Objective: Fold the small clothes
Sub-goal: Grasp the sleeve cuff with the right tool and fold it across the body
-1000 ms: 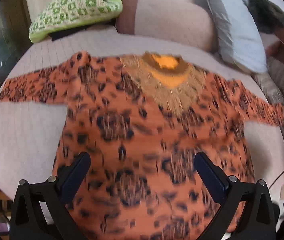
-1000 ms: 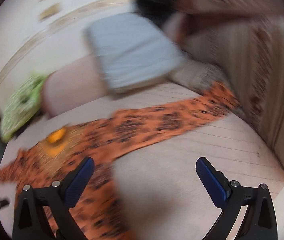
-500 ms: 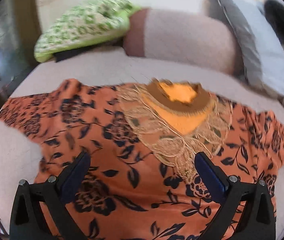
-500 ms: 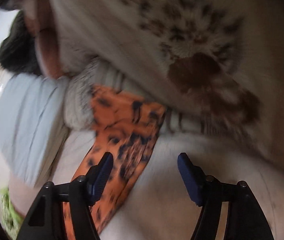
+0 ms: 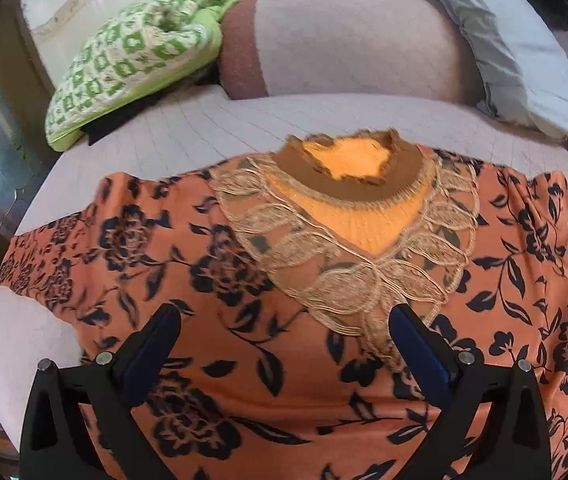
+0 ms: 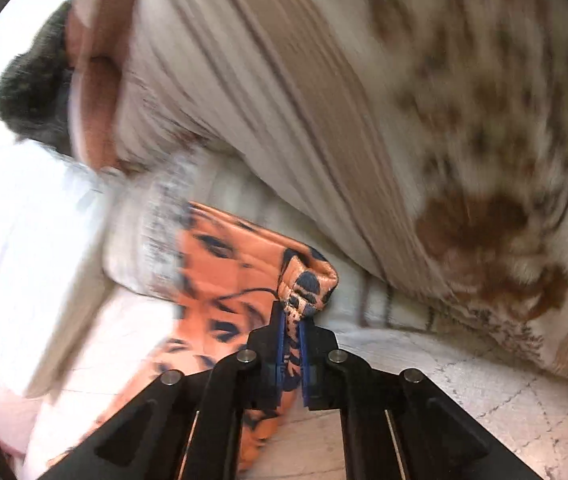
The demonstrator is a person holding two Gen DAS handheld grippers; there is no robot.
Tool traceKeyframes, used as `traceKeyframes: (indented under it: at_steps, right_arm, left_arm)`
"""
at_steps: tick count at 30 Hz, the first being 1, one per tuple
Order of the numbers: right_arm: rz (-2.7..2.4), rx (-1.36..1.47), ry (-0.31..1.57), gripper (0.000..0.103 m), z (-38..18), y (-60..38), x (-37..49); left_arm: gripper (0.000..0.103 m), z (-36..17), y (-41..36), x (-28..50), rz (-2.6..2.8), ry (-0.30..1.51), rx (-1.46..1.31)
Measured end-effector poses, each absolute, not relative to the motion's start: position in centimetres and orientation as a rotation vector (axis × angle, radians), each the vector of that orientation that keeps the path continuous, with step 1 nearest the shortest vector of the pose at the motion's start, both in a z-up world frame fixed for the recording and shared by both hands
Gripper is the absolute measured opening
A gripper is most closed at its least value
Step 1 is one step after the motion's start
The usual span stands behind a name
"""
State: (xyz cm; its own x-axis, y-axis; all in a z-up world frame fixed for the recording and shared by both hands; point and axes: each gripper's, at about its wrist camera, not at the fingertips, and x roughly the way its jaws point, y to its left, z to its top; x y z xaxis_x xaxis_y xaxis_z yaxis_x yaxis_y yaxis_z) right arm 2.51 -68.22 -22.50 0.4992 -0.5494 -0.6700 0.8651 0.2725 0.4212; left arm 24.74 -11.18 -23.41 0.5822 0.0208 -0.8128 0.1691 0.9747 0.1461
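Note:
An orange top with black flowers [image 5: 212,280] lies spread flat on the bed, with a brown collar and beige lace at the neck [image 5: 348,184]. My left gripper [image 5: 284,344] is open and hovers over the chest of the top, empty. In the right wrist view my right gripper [image 6: 291,340] is shut on the end of the top's sleeve [image 6: 308,284], whose cuff bunches up above the blue pads. The rest of that sleeve [image 6: 220,264] trails away to the left.
A green patterned cushion [image 5: 132,56] lies at the back left, a pink bolster [image 5: 348,40] at the back middle, a grey pillow [image 5: 524,48] at the back right. A striped and spotted blanket [image 6: 404,120] rises close behind the sleeve. The bed sheet [image 5: 220,120] surrounds the top.
My right gripper has swung to the sleeve end and shut on it. My left gripper has moved forward over the top toward the neckline and stays open.

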Motion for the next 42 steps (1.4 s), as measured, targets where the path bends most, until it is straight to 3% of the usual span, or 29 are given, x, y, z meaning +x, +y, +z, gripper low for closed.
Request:
traceKeyframes:
  at_steps: [9,16,20,26,27,30,32,34,42]
  right_arm:
    - [-0.563,0.842,0.349,0.006,-13.1,-58.5,7.0]
    - [-0.183,0.825,0.398,0.006,-8.3,-42.1,15.4]
    - [-0.001,0.85,0.457,0.006,-8.4,-32.3,21.2]
    - [0.173,0.883,0.69,0.011,-13.5,-17.7,27.8]
    - [0.195,0.88,0.754,0.012,-14.6,-15.6,28.7]
    - [0.27,0.829,0.888,0.03,-17.3,-10.6,28.7]
    - [0.32,0.769,0.909,0.053,-17.9,-9.5,28.9]
    - [0.356,0.703,0.869,0.06,-16.8,-9.1,28.1]
    - [0.217,0.569,0.721,0.062,-14.2,-20.1,22.5]
  left_arm:
    - [0.103,-20.5,-4.7,26.0,0.065,0.869,0.123]
    - [0.103,-20.0,3.1,27.5,0.239,0.86,0.091]
    - [0.103,-19.8,7.7,27.8,0.326,0.859,0.05]
    - [0.103,-19.6,13.1,27.7,0.426,0.861,-0.029]
    - [0.103,-19.6,13.7,27.8,0.437,0.865,-0.039]
    - [0.103,-19.7,14.6,27.8,0.446,0.875,-0.066]
    - [0.103,-19.6,14.7,27.8,0.439,0.874,-0.082]
    - [0.103,-19.5,14.4,27.9,0.424,0.872,-0.088]
    - [0.103,-20.2,9.4,28.8,0.263,0.9,-0.034]
